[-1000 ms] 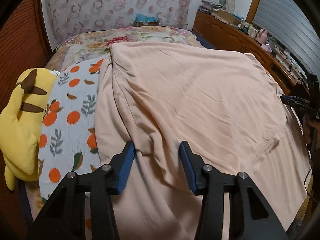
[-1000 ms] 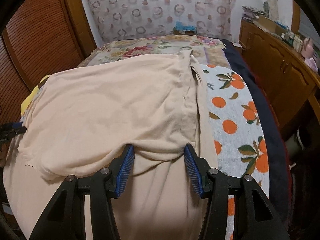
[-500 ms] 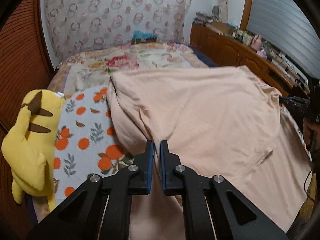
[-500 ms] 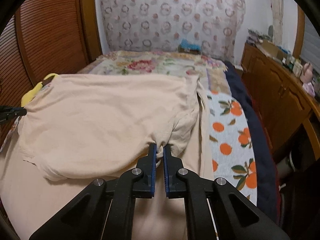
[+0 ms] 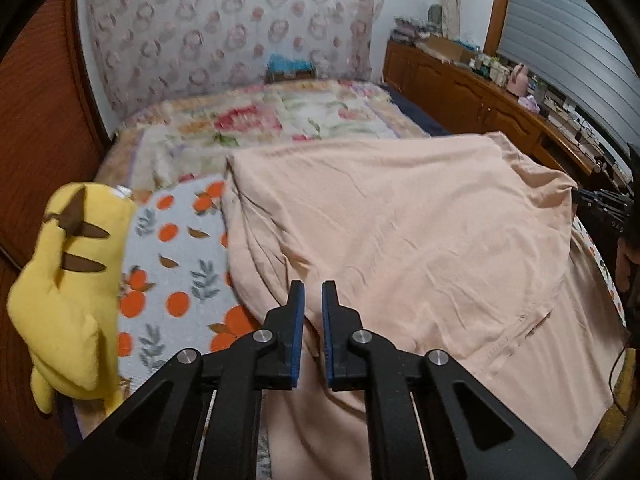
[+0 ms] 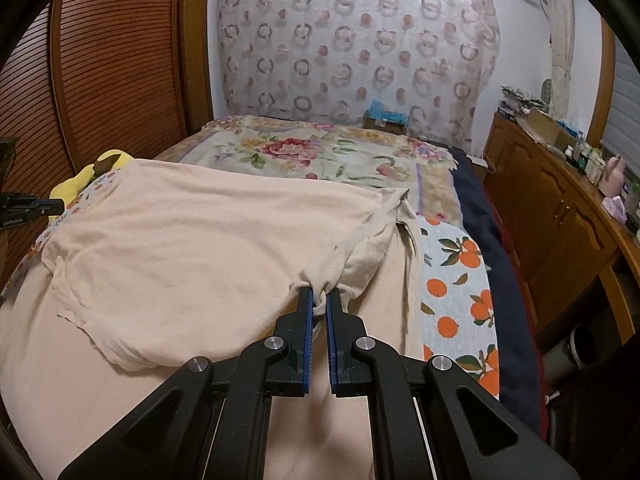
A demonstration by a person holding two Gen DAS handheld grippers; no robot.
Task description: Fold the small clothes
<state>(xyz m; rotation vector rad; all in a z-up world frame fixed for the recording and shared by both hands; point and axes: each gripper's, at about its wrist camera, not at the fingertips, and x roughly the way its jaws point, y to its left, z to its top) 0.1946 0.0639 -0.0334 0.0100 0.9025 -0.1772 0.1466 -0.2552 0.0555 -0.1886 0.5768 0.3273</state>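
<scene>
Left wrist view, nearest first: the left gripper has its blue-padded jaws drawn together on a bunched pinch of the peach garment. Right wrist view, nearest first: the right gripper is likewise clamped on a gathered tuft of the peach garment, cloth visibly squeezed between the pads.

The garment lies spread across the bed, covering most of the orange-print blanket; its upper layer is raised and stretched between the two pinch points, with a lower layer slack beneath. Left of the garment, against the wooden wall panel, sits a yellow plush toy. Beyond the garment's far edge comes the floral quilt, then a small blue box at the head of the bed and the patterned curtain. Right of the garment, past the blanket's dark border, runs a wooden cabinet crowded with small items.

By its look the fabric is a thin, light knit: soft, limp, quick to wrinkle and sag between holds. It should lift with little effort but will not keep a straight edge unless kept taut. Seams and hems seem the soundest places to take hold, since a mid-panel pinch only bunches the cloth. Uneven pulls could skew the fold line.
</scene>
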